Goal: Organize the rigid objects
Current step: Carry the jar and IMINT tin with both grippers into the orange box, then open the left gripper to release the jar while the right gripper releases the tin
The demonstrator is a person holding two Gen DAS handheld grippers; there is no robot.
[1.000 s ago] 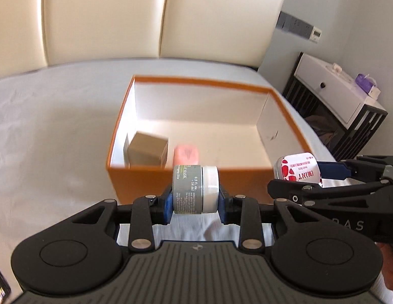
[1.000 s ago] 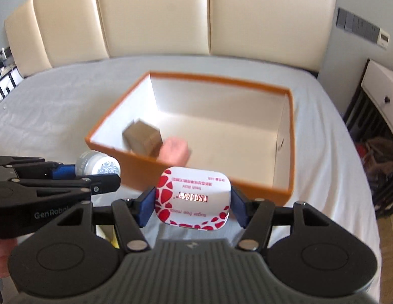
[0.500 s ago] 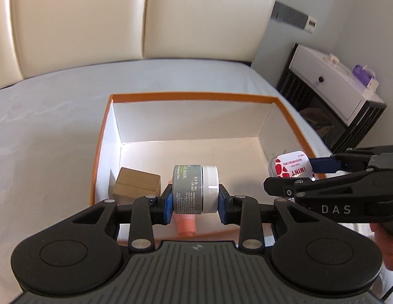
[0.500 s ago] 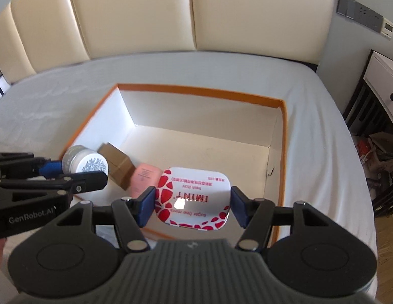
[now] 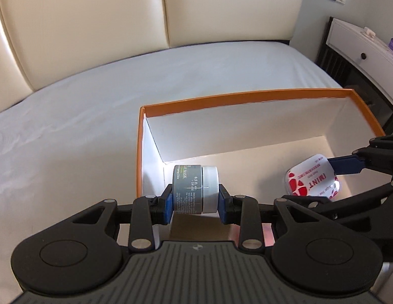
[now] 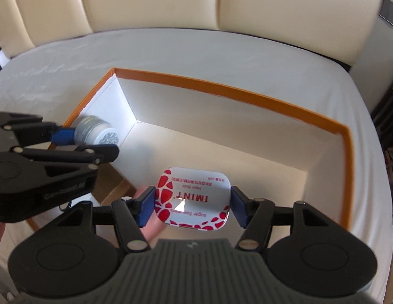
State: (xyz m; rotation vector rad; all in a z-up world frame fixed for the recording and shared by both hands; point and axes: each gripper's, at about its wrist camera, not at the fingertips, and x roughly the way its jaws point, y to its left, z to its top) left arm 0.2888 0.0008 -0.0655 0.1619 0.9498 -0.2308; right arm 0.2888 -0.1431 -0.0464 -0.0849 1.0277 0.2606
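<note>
Both grippers have carried their loads over the box point(image 6: 259, 95) since before: left gripper point(image 5: 195, 202) clamps the jar point(image 5: 195, 192), right gripper point(image 6: 192, 204) clamps the tin point(image 6: 194, 200), held above the floor, likely for dropping in.

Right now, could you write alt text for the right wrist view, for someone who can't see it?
Two black fingers grip a white and red mint tin above an open orange box with white walls on a white bed. At left, another gripper holds a small grey jar with a white lid.
</note>
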